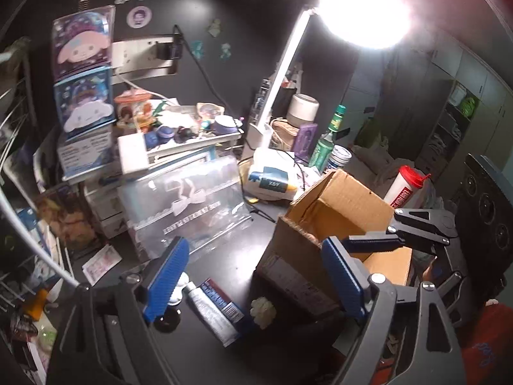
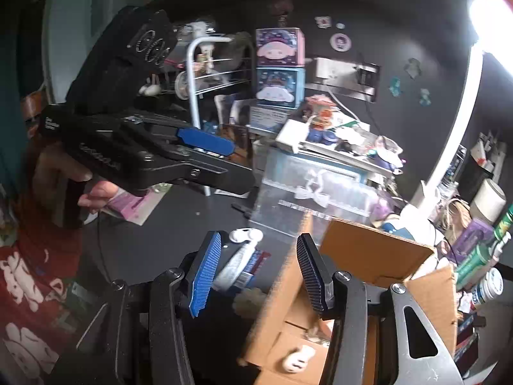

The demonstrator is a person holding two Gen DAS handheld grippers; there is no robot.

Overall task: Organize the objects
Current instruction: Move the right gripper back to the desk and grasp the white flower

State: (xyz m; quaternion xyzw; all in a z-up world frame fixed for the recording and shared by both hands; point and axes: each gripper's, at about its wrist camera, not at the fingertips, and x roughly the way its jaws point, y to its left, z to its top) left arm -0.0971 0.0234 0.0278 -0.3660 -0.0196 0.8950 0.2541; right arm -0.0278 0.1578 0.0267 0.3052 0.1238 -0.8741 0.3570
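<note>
An open cardboard box [image 1: 336, 211] stands on the dark desk, also in the right wrist view [image 2: 378, 256]. A small white figure [image 2: 298, 361] lies inside it. A white tube [image 1: 214, 311] and a pale fluffy item [image 1: 263, 311] lie on the desk beside the box; the tube shows in the right wrist view too [image 2: 239, 266]. A white earbud case [image 2: 245, 235] lies beyond the tube. My left gripper [image 1: 256, 279] is open and empty above the tube, at the box's near wall. My right gripper [image 2: 259, 276] is open and empty over the box's left wall; it also shows in the left wrist view [image 1: 368, 243].
A clear plastic pouch with a bow [image 1: 189, 205] leans on stacked drawers. Character boxes [image 1: 85, 70] stand at the back left. A lit white desk lamp [image 1: 282, 73], a green bottle [image 1: 327, 141], a red-capped tube [image 1: 405, 186] and a wire rack [image 2: 205, 73] crowd the desk.
</note>
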